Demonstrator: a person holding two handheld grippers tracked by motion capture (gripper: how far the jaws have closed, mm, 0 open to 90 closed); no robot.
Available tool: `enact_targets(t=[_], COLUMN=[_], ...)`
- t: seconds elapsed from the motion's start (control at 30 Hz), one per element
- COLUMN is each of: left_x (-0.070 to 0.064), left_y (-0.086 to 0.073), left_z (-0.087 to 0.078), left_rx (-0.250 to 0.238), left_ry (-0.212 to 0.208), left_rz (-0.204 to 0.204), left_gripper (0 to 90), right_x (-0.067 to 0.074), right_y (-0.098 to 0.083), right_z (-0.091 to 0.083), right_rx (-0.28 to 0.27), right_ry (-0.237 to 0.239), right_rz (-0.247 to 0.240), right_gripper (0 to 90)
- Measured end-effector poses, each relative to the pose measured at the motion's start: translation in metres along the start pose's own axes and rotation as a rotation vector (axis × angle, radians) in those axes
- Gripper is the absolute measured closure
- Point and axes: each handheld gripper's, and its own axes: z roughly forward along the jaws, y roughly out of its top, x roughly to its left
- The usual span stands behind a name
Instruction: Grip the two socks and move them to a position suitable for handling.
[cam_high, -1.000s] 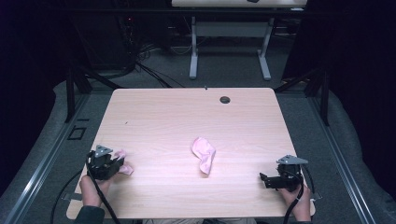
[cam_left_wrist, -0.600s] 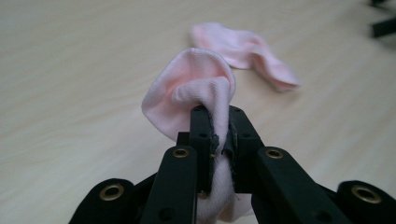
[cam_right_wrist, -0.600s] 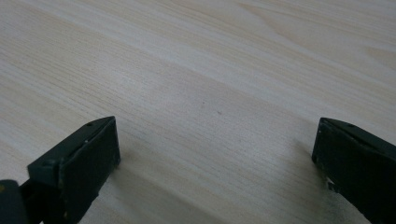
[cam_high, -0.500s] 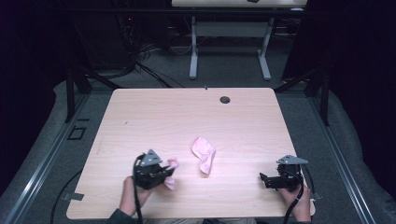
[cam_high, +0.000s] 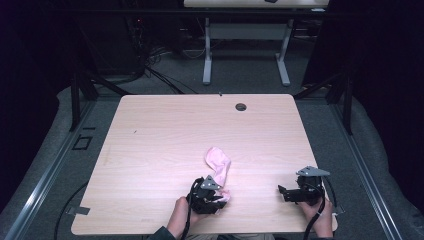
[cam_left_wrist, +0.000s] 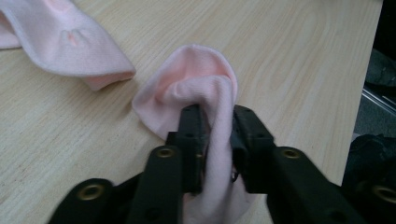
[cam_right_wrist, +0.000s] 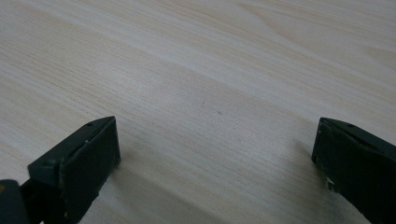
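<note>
Ideally the left gripper (cam_left_wrist: 215, 128), its fingers just easing apart around the pink sock (cam_left_wrist: 205, 88), lays it just beside its mate (cam_left_wrist: 70, 44) on the bench (cam_high: 150, 130), while the right gripper (cam_right_wrist: 215, 154) waits spread wide.

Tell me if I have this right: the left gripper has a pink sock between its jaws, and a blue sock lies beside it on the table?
Not quite. The other sock is pink too, as the left gripper view shows. The left gripper does have a pink sock between its jaws.

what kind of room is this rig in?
Most likely a lab or recording workspace, not a home: a bare wooden table with a cable hole, loose cables on grey carpet behind it, dark surroundings, and a second desk frame at the back.
</note>
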Motion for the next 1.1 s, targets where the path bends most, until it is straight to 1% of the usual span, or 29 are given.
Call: enact_targets(t=[0.1, 0.13, 0.17, 0.2, 0.23, 0.27, 0.3, 0.33, 0.37, 0.4, 0.43, 0.47, 0.5, 0.53, 0.57, 0.6, 0.63, 0.67, 0.73, 0.77, 0.8, 0.83, 0.87, 0.9, 0.97, 1.0, 1.03, 1.07, 1.1], left_x=[-0.002, -0.003, -0.003, -0.004, -0.005, -0.004, -0.004, -0.003, -0.001, 0.006, 0.006, 0.013, 0.013, 0.021, 0.021, 0.028, 0.031, 0.031, 0.037, 0.037, 0.041, 0.043, 0.045, 0.045, 0.049, 0.052, 0.054, 0.058, 0.058], left_y=[0.001, 0.002, 0.002, 0.002, 0.002, 0.002, 0.002, 0.002, 0.001, 0.0, 0.0, -0.002, -0.002, -0.006, -0.006, -0.01, -0.012, -0.012, -0.016, -0.016, -0.018, -0.019, -0.02, -0.02, -0.022, -0.023, -0.024, -0.026, -0.026], left_z=[-0.004, -0.014, -0.014, -0.02, -0.033, -0.039, -0.039, -0.045, -0.051, -0.062, -0.062, -0.071, -0.071, -0.08, -0.08, -0.089, -0.093, -0.093, -0.101, -0.101, -0.105, -0.106, -0.108, -0.108, -0.109, -0.111, -0.112, -0.113, -0.113], left_rx=[-0.019, -0.047, -0.047, -0.062, -0.093, -0.107, -0.107, -0.122, -0.133, -0.149, -0.149, -0.165, -0.165, -0.187, -0.187, -0.209, -0.214, -0.214, -0.224, -0.224, -0.223, -0.217, -0.215, -0.215, -0.216, -0.217, -0.221, -0.222, -0.222], left_ry=[-0.013, -0.01, -0.01, -0.008, -0.003, 0.008, 0.008, 0.02, 0.03, 0.069, 0.069, 0.094, 0.094, 0.121, 0.121, 0.152, 0.162, 0.162, 0.205, 0.205, 0.233, 0.247, 0.255, 0.255, 0.266, 0.277, 0.276, 0.279, 0.279], left_rz=[0.007, 0.02, 0.02, 0.019, 0.018, 0.018, 0.018, 0.016, 0.015, 0.001, 0.001, -0.017, -0.017, -0.042, -0.042, -0.067, -0.073, -0.073, -0.091, -0.091, -0.097, -0.102, -0.105, -0.105, -0.115, -0.118, -0.12, -0.127, -0.127], left_gripper=[45.5, 38.4, 35.0, 31.2, 27.8, 25.8, 23.6, 21.5, 21.5, 18.9, 17.4, 16.3, 15.5, 15.3, 14.7, 14.3, 13.4, 12.5, 11.6, 11.2, 10.8, 10.3, 9.7, 9.4, 9.3, 9.2, 8.8, 8.1, 7.9], right_x=[0.0, 0.0, 0.0, 0.0, 0.0, 0.0, 0.0, 0.0, 0.0, 0.001, 0.001, 0.001, 0.001, 0.001, 0.001, 0.0, -0.001, -0.002, -0.003, 0.0, 0.003, 0.007, 0.011, 0.011, 0.02, 0.026, 0.033, 0.044, 0.044], right_y=[0.0, 0.0, 0.0, 0.0, 0.0, 0.0, 0.0, 0.0, 0.0, 0.0, 0.0, 0.001, 0.001, 0.001, 0.001, 0.002, 0.002, 0.002, 0.002, 0.002, 0.003, 0.005, 0.008, 0.008, 0.014, 0.018, 0.023, 0.031, 0.031], right_z=[0.0, 0.0, 0.0, 0.0, 0.0, 0.0, 0.0, 0.0, 0.0, 0.0, 0.0, 0.0, 0.0, 0.0, 0.0, -0.001, -0.002, -0.003, -0.006, -0.008, -0.009, -0.013, -0.016, -0.016, -0.022, -0.025, -0.029, -0.034, -0.034], right_rx=[0.0, 0.0, 0.0, 0.001, 0.002, 0.002, 0.002, 0.002, 0.002, 0.003, 0.003, 0.005, 0.005, 0.004, 0.004, 0.005, 0.007, -0.009, -0.028, -0.046, -0.068, -0.065, -0.078, -0.078, -0.099, -0.113, -0.125, -0.131, -0.131], right_ry=[0.0, 0.0, 0.0, 0.0, 0.0, 0.0, 0.0, -0.003, -0.003, -0.005, -0.005, -0.007, -0.007, -0.008, -0.008, 0.002, 0.008, 0.02, 0.045, 0.057, 0.06, 0.067, 0.084, 0.084, 0.106, 0.117, 0.139, 0.161, 0.161], right_rz=[0.0, 0.0, 0.0, 0.0, 0.0, 0.0, 0.0, 0.003, 0.003, 0.008, 0.008, 0.009, 0.009, 0.015, 0.015, 0.023, 0.028, 0.034, 0.051, 0.059, 0.062, 0.047, 0.045, 0.045, 0.026, 0.022, 0.007, -0.02, -0.02], right_gripper=[0.2, 0.3, 0.3, 0.3, 0.4, 0.4, 0.4, 0.4, 0.4, 0.5, 0.5, 0.8, 0.8, 1.0, 1.0, 1.1, 1.3, 1.5, 1.6, 2.0, 2.5, 2.6, 2.7, 2.7, 4.0, 4.3, 4.6, 6.3, 6.3])
